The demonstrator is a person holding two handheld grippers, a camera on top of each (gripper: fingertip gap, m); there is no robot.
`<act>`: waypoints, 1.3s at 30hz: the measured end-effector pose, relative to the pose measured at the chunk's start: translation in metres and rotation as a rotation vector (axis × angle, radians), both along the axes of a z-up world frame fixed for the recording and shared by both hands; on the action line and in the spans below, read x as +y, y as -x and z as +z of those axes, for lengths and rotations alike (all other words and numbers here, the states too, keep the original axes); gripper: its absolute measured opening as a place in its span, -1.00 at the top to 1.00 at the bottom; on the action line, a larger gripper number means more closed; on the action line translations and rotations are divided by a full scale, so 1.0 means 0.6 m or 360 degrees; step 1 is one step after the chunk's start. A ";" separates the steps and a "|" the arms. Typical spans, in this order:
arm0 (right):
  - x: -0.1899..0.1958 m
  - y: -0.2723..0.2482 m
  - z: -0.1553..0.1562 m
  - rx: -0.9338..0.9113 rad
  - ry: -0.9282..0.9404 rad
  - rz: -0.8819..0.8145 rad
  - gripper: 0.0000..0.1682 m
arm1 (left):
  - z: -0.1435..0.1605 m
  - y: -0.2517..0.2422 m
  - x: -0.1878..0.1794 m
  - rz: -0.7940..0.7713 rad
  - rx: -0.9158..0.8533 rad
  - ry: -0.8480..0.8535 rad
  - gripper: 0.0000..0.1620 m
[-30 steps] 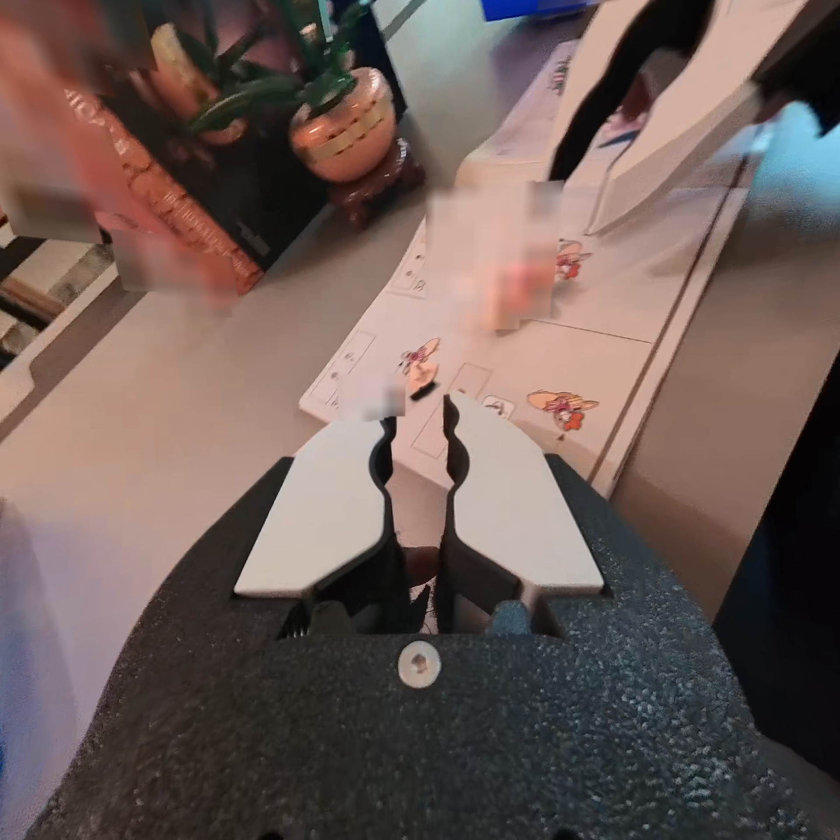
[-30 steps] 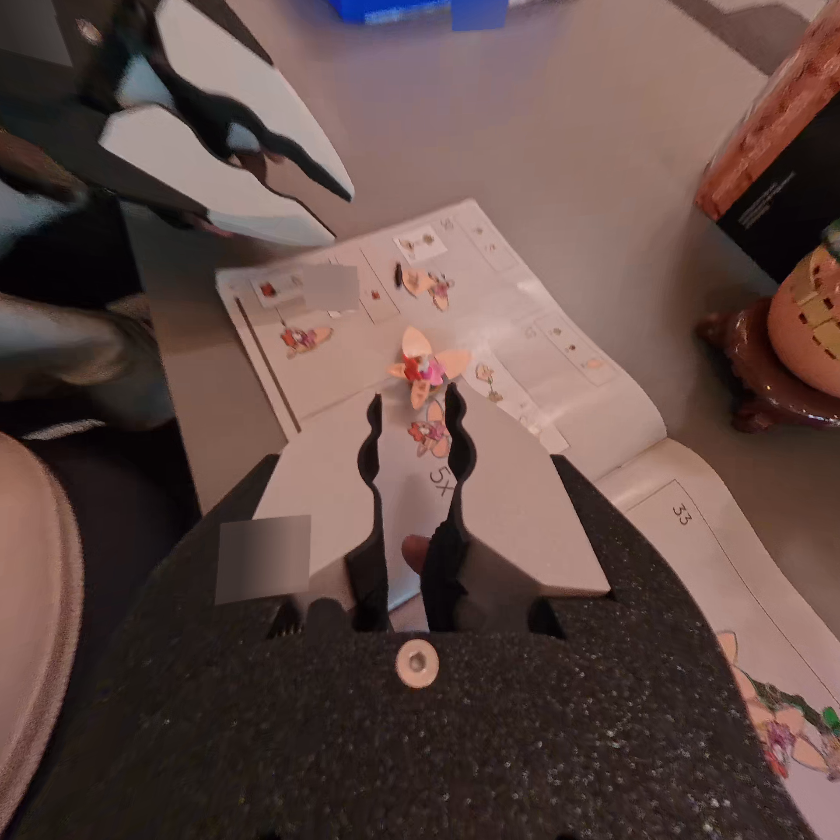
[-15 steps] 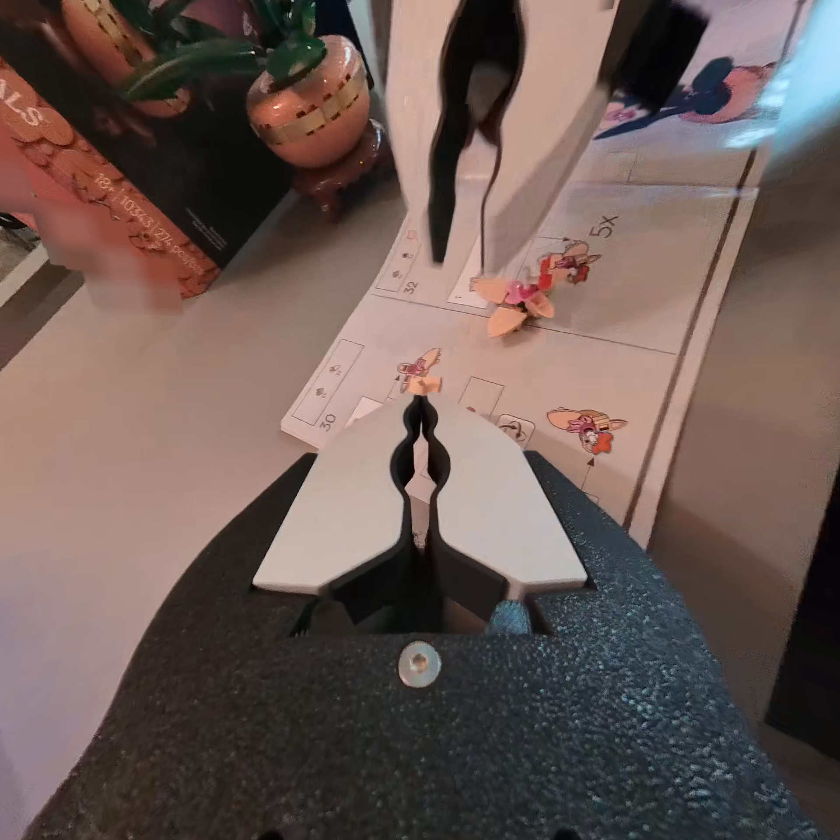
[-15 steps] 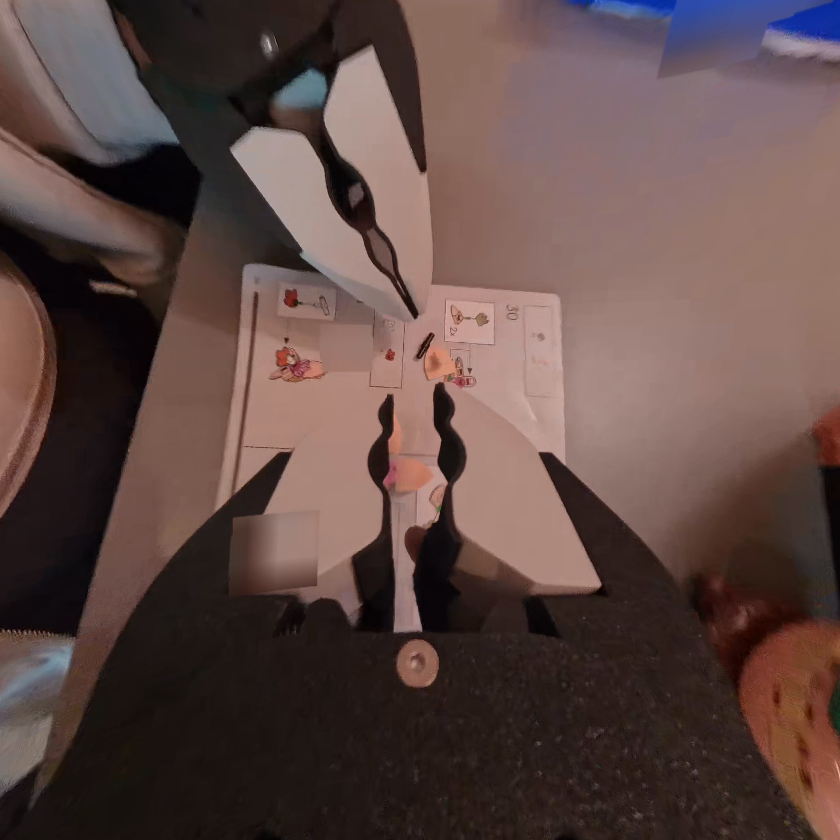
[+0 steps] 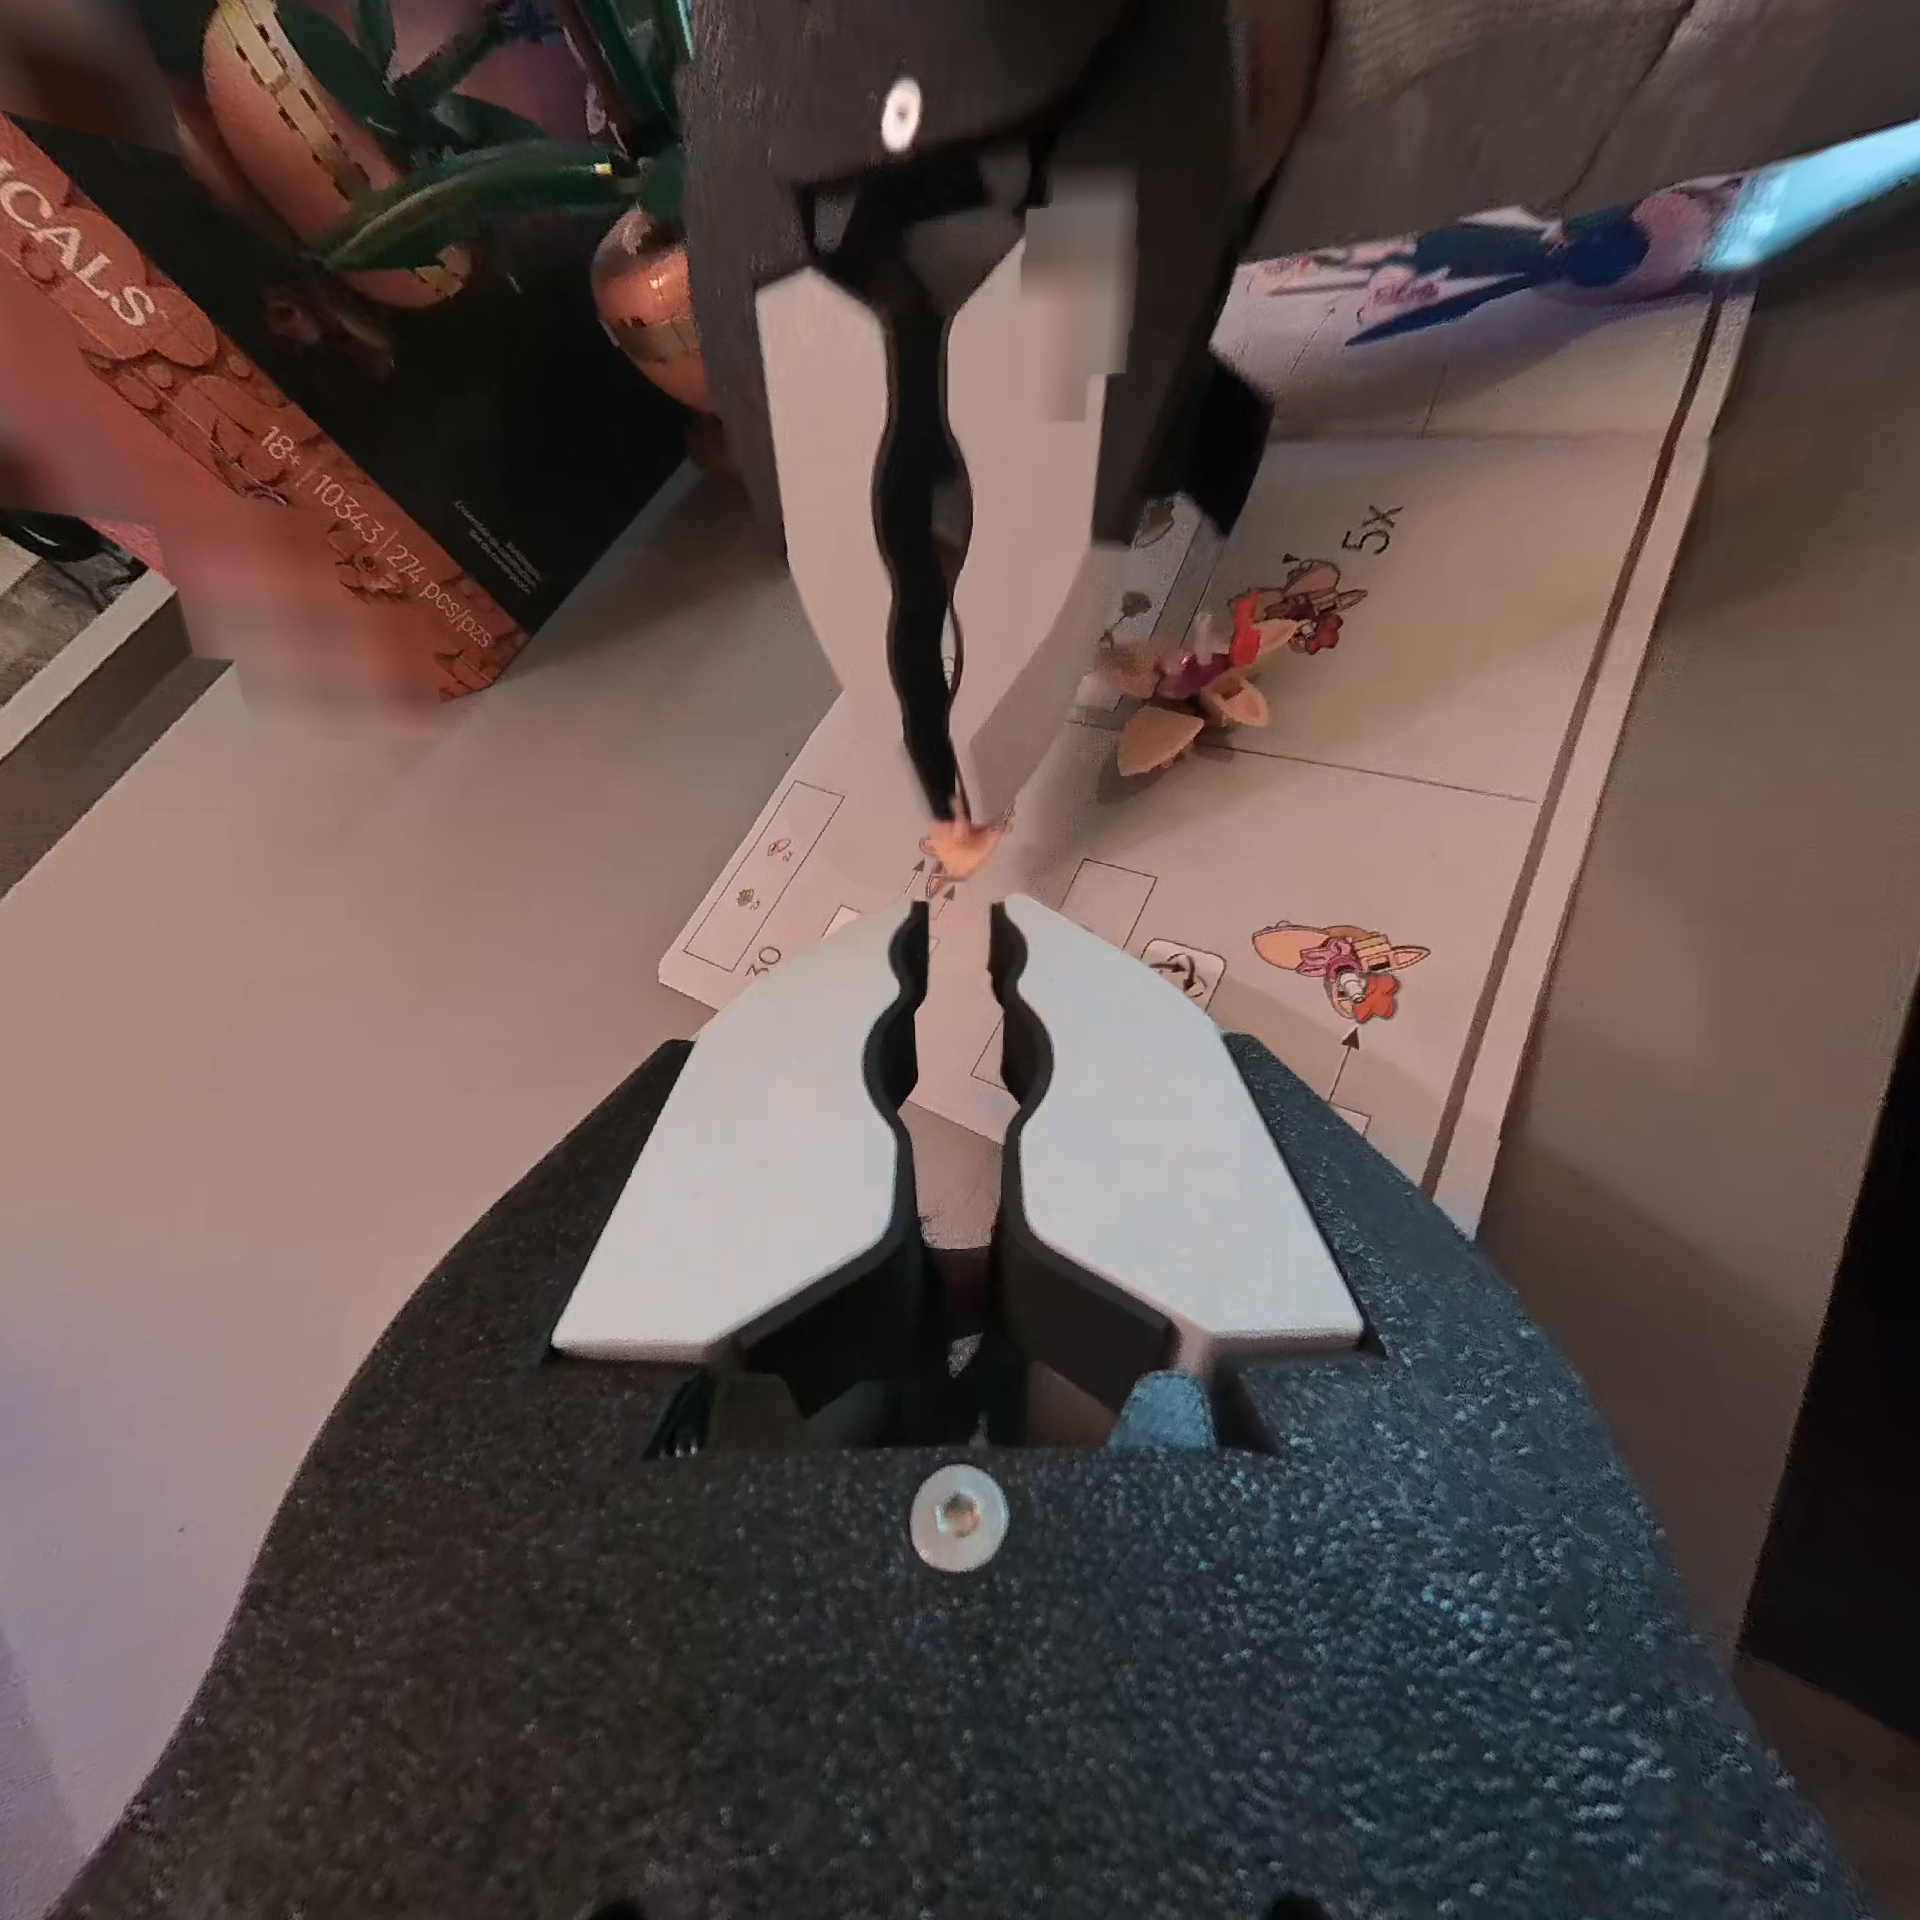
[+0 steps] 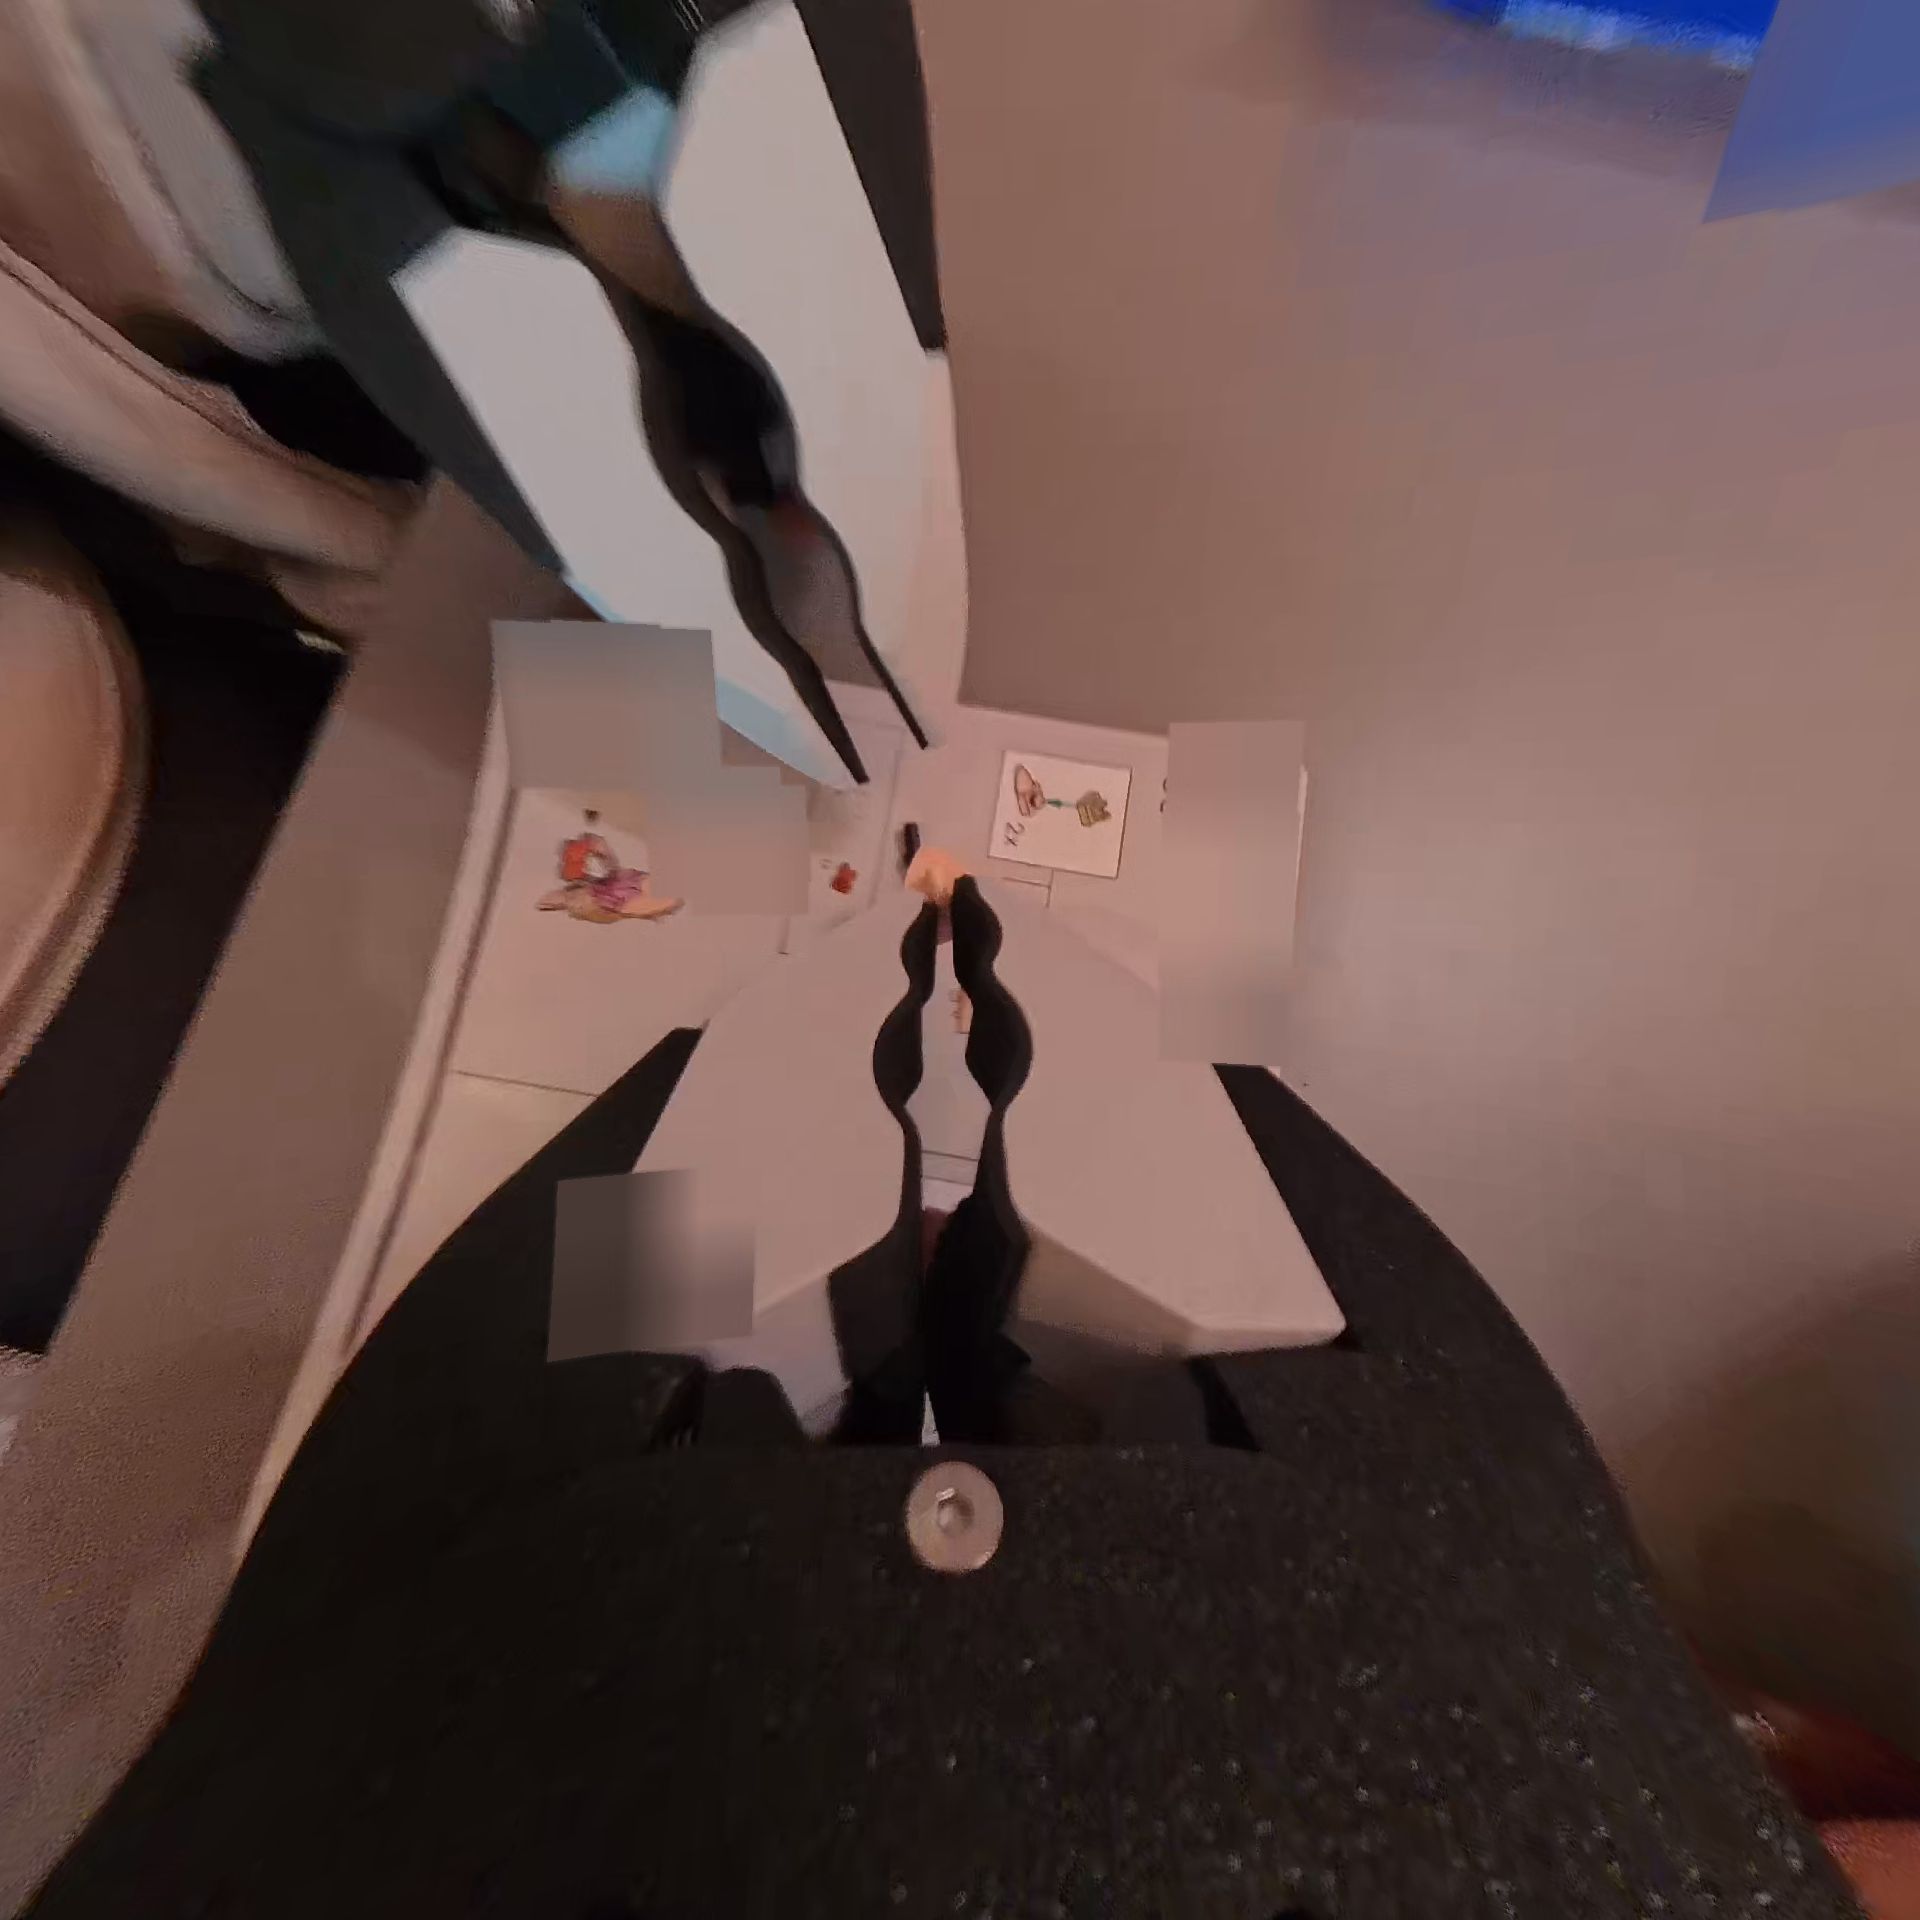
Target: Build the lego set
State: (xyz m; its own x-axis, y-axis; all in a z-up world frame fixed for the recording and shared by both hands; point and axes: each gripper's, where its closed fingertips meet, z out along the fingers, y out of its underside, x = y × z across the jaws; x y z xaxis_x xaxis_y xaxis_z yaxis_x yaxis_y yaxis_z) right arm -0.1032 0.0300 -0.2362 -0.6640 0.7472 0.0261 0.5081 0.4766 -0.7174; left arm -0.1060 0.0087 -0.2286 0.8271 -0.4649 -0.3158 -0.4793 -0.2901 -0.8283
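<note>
A small tan petal piece (image 5: 966, 840) sits just above the open instruction booklet (image 5: 1351, 831). My right gripper (image 5: 951, 805) reaches down from the top of the left wrist view and is shut on it. In the right wrist view the petal (image 6: 928, 871) shows at that gripper's closed tips (image 6: 940, 899). My left gripper (image 5: 961, 914) is slightly open and empty, its tips just short of the petal. It also shows in the right wrist view (image 6: 891, 764). A built flower (image 5: 1184, 696) lies on the booklet to the right. A tiny black piece (image 6: 911, 836) lies beside the petal.
The set's box (image 5: 343, 488) stands at the back left with a potted brick plant (image 5: 644, 301) beside it. The booklet's right side runs along the table edge (image 5: 1558, 1143), with a dark drop beyond it. Bare table (image 5: 364, 1039) lies to the left.
My right gripper swung from over the flower to the tan petal and closed on it. My left gripper closed half a second ago and has opened a little since.
</note>
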 end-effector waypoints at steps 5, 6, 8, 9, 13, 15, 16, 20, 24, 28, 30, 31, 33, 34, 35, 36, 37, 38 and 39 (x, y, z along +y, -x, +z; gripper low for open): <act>-0.021 -0.046 0.088 0.0284 0.0137 -0.0022 0.97 | 0.067 -0.052 -0.014 -0.0236 -0.0530 -0.0174 0.75; -0.030 -0.057 0.101 0.0329 0.0162 -0.0023 0.97 | 0.081 -0.062 -0.015 -0.0269 -0.0608 -0.0206 0.72; -0.048 -0.076 0.119 0.0363 0.0227 -0.0040 0.96 | 0.094 -0.079 -0.016 -0.0324 -0.0579 -0.0285 0.67; -0.057 -0.085 0.123 0.0364 0.0254 -0.0044 0.96 | 0.097 -0.089 -0.016 -0.0350 -0.0499 -0.0339 0.66; -0.073 -0.112 0.129 0.0399 0.0232 -0.0083 0.97 | 0.106 -0.136 -0.023 -0.0475 -0.0255 -0.0440 0.61; -0.079 -0.121 0.133 0.0412 0.0243 -0.0098 0.96 | 0.111 -0.152 -0.022 -0.0477 -0.0204 -0.0471 0.70; -0.082 -0.125 0.135 0.0419 0.0247 -0.0111 0.97 | 0.113 -0.156 -0.021 -0.0475 -0.0183 -0.0481 0.73; -0.083 -0.143 0.141 0.0456 0.0232 -0.0148 0.96 | 0.111 -0.172 -0.019 -0.0478 -0.0085 -0.0467 0.74; -0.084 -0.154 0.144 0.0466 0.0206 -0.0159 0.97 | 0.114 -0.181 -0.017 -0.0481 -0.0062 -0.0470 0.80; -0.079 -0.156 0.142 0.0489 0.0162 -0.0174 0.96 | 0.111 -0.186 -0.013 -0.0495 -0.0079 -0.0443 0.80; -0.077 -0.158 0.144 0.0521 0.0147 -0.0177 0.96 | 0.113 -0.188 -0.012 -0.0503 -0.0125 -0.0439 0.80; -0.076 -0.160 0.145 0.0544 0.0137 -0.0172 0.96 | 0.115 -0.189 -0.011 -0.0511 -0.0152 -0.0437 0.77; -0.074 -0.162 0.148 0.0589 0.0116 -0.0173 0.97 | 0.119 -0.189 -0.009 -0.0517 -0.0187 -0.0437 0.76; -0.073 -0.163 0.149 0.0603 0.0108 -0.0177 0.97 | 0.120 -0.189 -0.009 -0.0522 -0.0198 -0.0437 0.76; -0.073 -0.163 0.149 0.0611 0.0098 -0.0179 0.97 | 0.121 -0.190 -0.009 -0.0526 -0.0209 -0.0436 0.75; -0.072 -0.163 0.149 0.0616 0.0090 -0.0181 0.97 | 0.121 -0.190 -0.009 -0.0530 -0.0216 -0.0431 0.76; -0.072 -0.163 0.149 0.0620 0.0084 -0.0183 0.97 | 0.120 -0.190 -0.009 -0.0536 -0.0221 -0.0422 0.77; -0.071 -0.162 0.148 0.0621 0.0081 -0.0184 0.97 | 0.119 -0.191 -0.009 -0.0541 -0.0223 -0.0416 0.79; -0.070 -0.162 0.147 0.0616 0.0082 -0.0183 0.97 | 0.117 -0.191 -0.009 -0.0544 -0.0220 -0.0414 0.80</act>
